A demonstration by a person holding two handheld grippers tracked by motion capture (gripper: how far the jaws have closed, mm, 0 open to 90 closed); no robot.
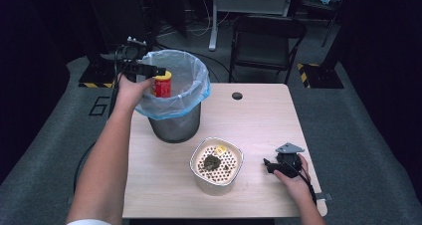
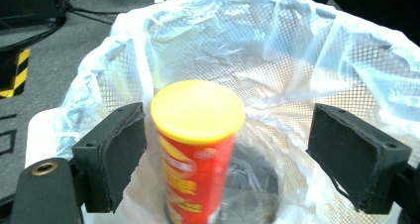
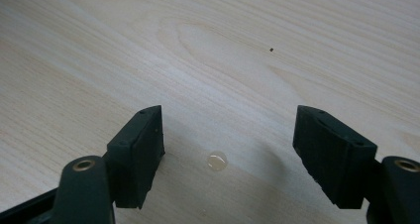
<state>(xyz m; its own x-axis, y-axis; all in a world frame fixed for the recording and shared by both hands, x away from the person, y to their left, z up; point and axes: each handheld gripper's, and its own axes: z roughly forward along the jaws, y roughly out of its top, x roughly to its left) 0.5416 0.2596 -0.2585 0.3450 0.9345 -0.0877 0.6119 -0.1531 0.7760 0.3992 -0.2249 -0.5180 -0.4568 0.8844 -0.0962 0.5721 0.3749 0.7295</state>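
One mesh waste bin (image 1: 175, 120) with a clear liner stands at the far left of the wooden table (image 1: 259, 120), and the red crisp tube (image 2: 198, 154) with its yellow lid sits upright between the left gripper's (image 2: 242, 149) spread jaws, neither pad pressing on it, so the drop into the bin looks all but done. Left to do, by my reading, is clearing the perforated bowl (image 1: 217, 166) of scraps near the middle. The left forearm stretches far over the bin rim, while the right gripper (image 3: 228, 154) rests near the right edge, jaws apart and holding nothing.
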